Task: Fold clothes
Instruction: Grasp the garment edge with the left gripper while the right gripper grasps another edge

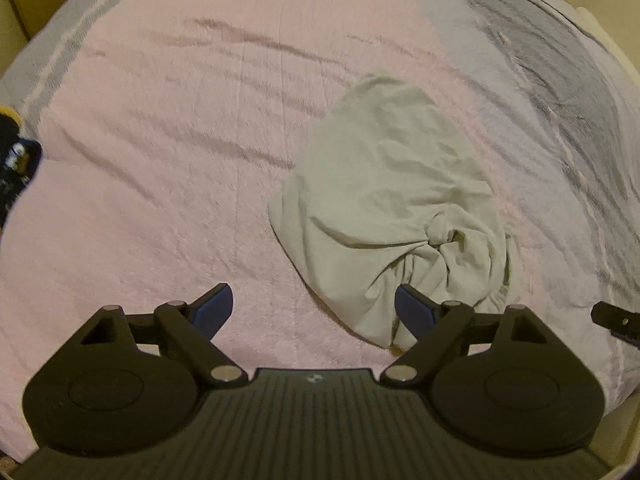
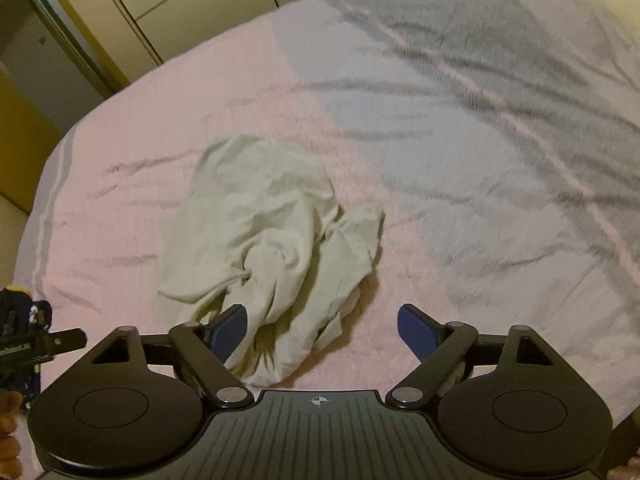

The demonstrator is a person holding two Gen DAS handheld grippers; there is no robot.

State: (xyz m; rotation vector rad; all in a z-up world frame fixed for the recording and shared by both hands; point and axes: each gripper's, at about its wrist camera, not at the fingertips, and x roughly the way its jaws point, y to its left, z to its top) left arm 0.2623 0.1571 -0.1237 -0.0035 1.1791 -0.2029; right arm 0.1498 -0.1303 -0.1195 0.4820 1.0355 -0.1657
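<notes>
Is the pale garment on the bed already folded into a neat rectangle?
No, the pale garment lies crumpled in a twisted heap on the pink bedspread, with irregular edges and bunched folds.

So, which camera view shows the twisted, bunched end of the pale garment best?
The left wrist view: the pale garment lies sharp there, with its twisted knot of folds plainly facing the camera. The right wrist view shows the same garment slightly blurred, and the right gripper's left finger hides part of its near edge.
</notes>
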